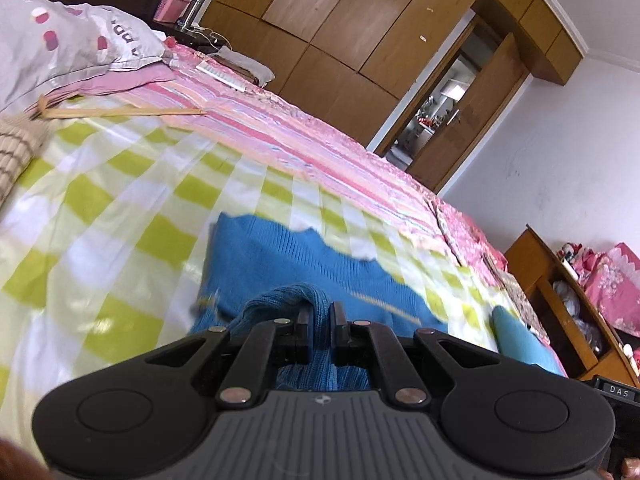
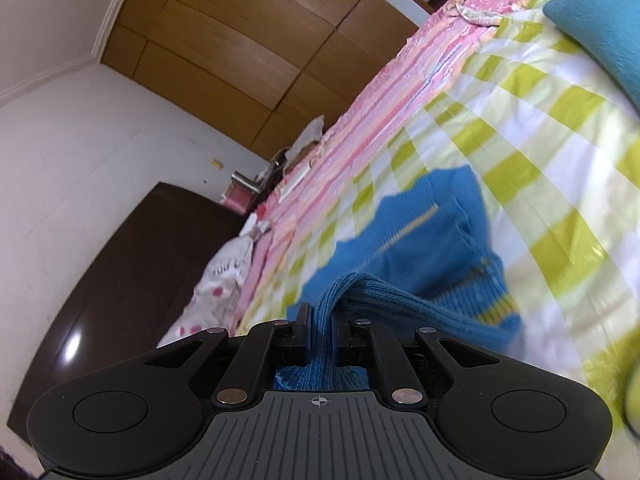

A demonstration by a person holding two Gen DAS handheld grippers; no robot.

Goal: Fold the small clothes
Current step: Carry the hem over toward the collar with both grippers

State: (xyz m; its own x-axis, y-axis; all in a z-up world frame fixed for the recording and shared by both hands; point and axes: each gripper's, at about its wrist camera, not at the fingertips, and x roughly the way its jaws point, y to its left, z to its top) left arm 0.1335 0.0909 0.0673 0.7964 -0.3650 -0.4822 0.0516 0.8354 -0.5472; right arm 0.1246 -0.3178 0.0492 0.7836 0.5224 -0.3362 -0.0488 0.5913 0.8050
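Observation:
A small blue knit sweater [image 1: 280,256] with a thin yellow stripe lies on the green-and-white checked sheet [image 1: 120,216] of a bed. My left gripper [image 1: 319,312] is shut on a bunched edge of the sweater and lifts it off the sheet. In the right wrist view the same sweater [image 2: 420,236] lies ahead, and my right gripper [image 2: 322,312] is shut on another ribbed edge of it, raised above the sheet [image 2: 540,140]. The cloth between each pair of fingers hides the pads.
A teal folded garment [image 1: 520,340] lies to the right on the bed; it also shows in the right wrist view [image 2: 600,20]. A pink striped cover [image 1: 300,120], a grey pillow [image 1: 60,48], a wooden hanger [image 1: 120,111] and a beige knit [image 1: 16,148] lie farther off. Wardrobes [image 1: 360,20] stand behind.

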